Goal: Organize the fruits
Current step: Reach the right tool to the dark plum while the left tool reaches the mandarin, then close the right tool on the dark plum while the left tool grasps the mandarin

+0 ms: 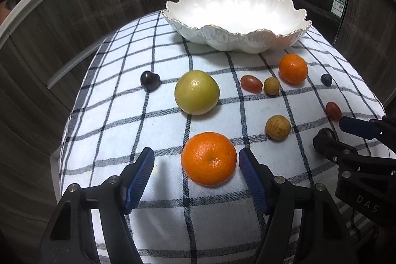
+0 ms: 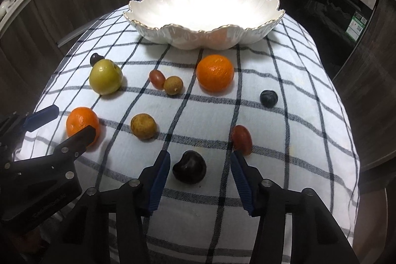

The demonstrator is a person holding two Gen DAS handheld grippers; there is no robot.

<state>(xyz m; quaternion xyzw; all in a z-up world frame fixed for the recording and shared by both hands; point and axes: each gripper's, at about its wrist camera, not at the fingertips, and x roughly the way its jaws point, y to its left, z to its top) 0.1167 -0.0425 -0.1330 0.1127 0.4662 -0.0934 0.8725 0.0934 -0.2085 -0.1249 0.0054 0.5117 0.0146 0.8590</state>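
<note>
Between the blue ribbed pads of the left gripper (image 1: 196,160), a round orange mandarin (image 1: 208,158) sits on the white cloth with dark blue check lines (image 1: 123,115). The jaws stand wide apart; neither pad touches the fruit. The right gripper (image 2: 200,162) likewise has its jaws spread, with a dark heart-shaped cherry (image 2: 189,170) lying on the cloth between them — no contact on either side. A red oval grape tomato (image 2: 242,140) rests just beyond the tip of the right-hand pad of the right gripper.

Farther out on the cloth:
- a brown speckled longan (image 2: 143,126) lies between the two grippers' work zones;
- a large yellow-green round fruit (image 1: 197,92) lies beyond the mandarin held between the left jaws;
- a second dark cherry (image 1: 149,81) lies to the left of the green fruit;
- a second red grape tomato (image 1: 251,83) and a smaller brown longan (image 1: 271,85) lie touching or nearly so, mid-cloth;
- a second orange mandarin (image 2: 215,73) lies nearest the bowl;
- a dark blue round blueberry (image 2: 268,98) lies apart on the right.

At the far edge of the cloth stands a white scalloped ceramic bowl with a gilt rim (image 2: 158,27). No fruit shows inside it — every fruit is on the cloth. Dark wood-grain cabinet fronts (image 1: 74,4) and a black appliance door (image 2: 309,16) stand behind.
</note>
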